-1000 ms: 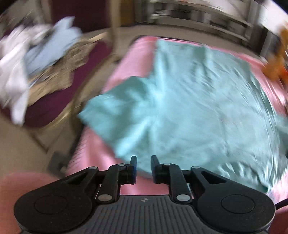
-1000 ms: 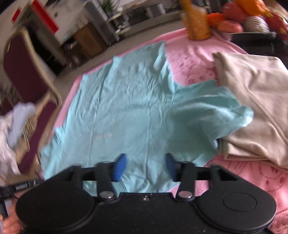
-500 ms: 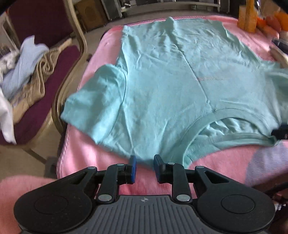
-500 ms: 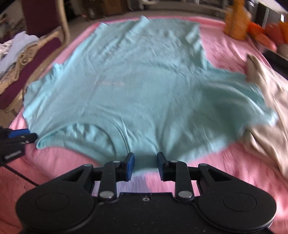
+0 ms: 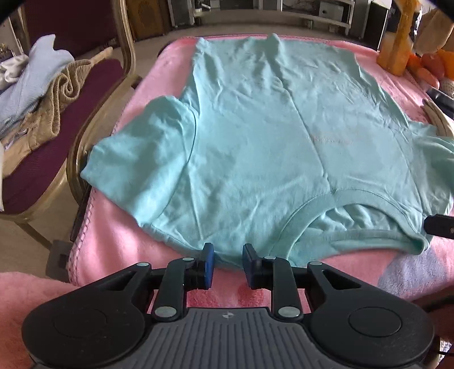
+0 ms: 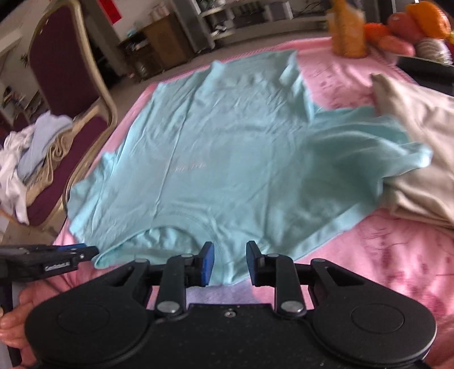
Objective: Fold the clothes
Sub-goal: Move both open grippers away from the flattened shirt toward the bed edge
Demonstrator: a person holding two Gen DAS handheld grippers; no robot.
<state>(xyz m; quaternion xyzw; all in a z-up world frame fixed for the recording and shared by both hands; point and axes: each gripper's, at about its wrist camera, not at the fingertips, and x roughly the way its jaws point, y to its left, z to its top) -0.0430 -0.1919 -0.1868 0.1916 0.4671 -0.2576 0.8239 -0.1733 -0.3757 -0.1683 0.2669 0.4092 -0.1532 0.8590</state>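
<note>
From the left wrist view, I have the left hand-held gripper (image 5: 227,262) at the near shoulder edge of the turquoise T-shirt (image 5: 269,136). Its jaws have just been opening and now stand a little apart; the hem of the shoulder sits between the blue pads (image 5: 208,265), but I see no pinch on the cloth. The shirt lies flat, neckline (image 5: 351,198) towards me, on a pink fleecy blanket (image 5: 119,249) that covers the surface. I judge it is spread this way so both shoulders can be taken at once for a first fold. The fabric is thin, soft jersey with fine creases and a ribbed collar band. Left of the shirt stands a maroon chair (image 5: 42,170) with a gilt frame, heaped with knitted and woven clothes (image 5: 42,108), probably waiting their turn.

From the right wrist view, the right hand-held gripper (image 6: 229,264) straddles the shirt's other shoulder, just right of the neckline. Its jaws are slightly spread, with cloth lying between the pads and not visibly clamped. The right sleeve (image 6: 397,147) of the shirt drapes onto a beige folded garment (image 6: 425,147), thicker and smoother, lying beside the shirt. The left gripper's tip and a hand (image 6: 14,320) show left of the shirt's collar. Beyond the shirt's hem sits blurred orange fruit (image 6: 411,25).
</note>
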